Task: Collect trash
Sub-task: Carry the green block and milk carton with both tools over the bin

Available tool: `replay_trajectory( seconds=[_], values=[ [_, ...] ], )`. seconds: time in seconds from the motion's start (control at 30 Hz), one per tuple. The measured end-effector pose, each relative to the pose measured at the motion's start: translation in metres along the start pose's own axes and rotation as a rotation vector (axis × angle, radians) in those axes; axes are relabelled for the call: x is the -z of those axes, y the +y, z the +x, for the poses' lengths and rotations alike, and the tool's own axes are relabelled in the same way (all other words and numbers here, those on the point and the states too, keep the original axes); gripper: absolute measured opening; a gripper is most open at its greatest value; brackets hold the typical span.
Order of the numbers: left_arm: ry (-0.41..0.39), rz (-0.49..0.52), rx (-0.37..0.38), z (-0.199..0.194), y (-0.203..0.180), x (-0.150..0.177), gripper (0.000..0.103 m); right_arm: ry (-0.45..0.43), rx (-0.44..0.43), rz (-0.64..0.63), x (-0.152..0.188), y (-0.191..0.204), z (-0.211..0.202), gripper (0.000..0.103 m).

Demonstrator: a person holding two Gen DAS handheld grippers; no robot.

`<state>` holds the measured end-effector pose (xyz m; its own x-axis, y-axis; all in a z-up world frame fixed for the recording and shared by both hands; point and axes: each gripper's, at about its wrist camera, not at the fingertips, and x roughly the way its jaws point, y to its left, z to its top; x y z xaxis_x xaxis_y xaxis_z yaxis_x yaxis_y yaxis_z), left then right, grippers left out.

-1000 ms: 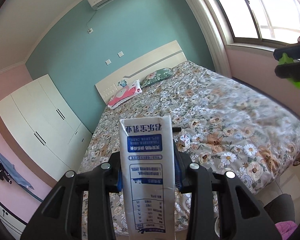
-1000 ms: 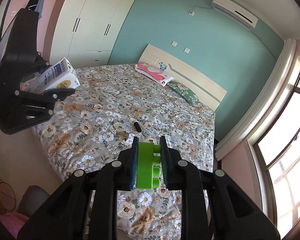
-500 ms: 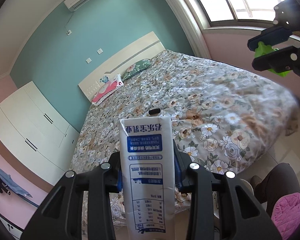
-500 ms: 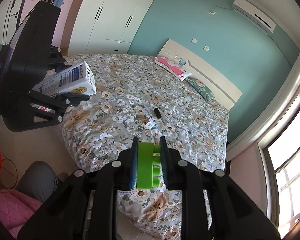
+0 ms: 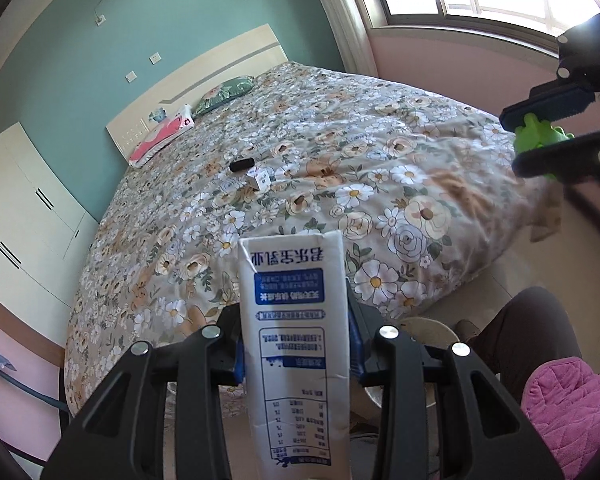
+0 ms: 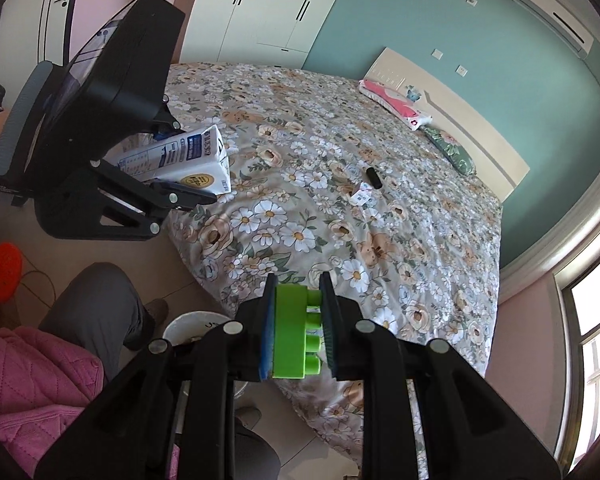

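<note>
Between left tongs [image 5: 296,354]: milk carton [image 5: 294,344] clamped. Right tongs [image 6: 297,336] clamped on green block [image 6: 296,332]. Below both: white bin [image 6: 188,326], drop pending. Ahead on bed [image 5: 380,184]: small box [image 5: 259,179], black item [image 5: 241,166] uncollected.

A white-and-blue milk carton [image 5: 296,344] sits clamped lengthwise; a green toy brick [image 6: 296,332] likewise; at 12 o'clock, possibly a small box [image 5: 259,178] lies on the bed.

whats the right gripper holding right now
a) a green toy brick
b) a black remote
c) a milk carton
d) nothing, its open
a: the right gripper is shut on a green toy brick, studs showing between its fingers, while the milk carton sits in the left gripper.
</note>
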<state>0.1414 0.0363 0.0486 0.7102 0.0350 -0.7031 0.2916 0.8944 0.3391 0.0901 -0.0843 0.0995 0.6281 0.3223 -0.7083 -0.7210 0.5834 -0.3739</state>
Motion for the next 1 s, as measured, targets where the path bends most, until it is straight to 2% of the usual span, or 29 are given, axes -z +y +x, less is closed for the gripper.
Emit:
replay_trajectory(
  seconds=[0.07, 0.23, 0.53, 1.0],
  values=[
    [0.018, -0.005, 0.015, 0.015, -0.007, 0.011, 0.040, 0.023, -0.025, -0.001, 0.012, 0.008, 0.016, 0.022],
    [0.114, -0.023, 0.110, 0.060, -0.025, 0.039, 0.039, 0.083, -0.075, -0.004, 0.040, 0.025, 0.057, 0.022],
    [0.261, -0.041, 0.211, 0.133, -0.065, 0.096, 0.039, 0.203, -0.202, 0.045, 0.093, 0.053, 0.133, 0.022],
    [0.414, -0.077, 0.271, 0.226, -0.100, 0.151, 0.039, 0.363, -0.336, 0.130, 0.162, 0.088, 0.251, 0.022]
  ],
)
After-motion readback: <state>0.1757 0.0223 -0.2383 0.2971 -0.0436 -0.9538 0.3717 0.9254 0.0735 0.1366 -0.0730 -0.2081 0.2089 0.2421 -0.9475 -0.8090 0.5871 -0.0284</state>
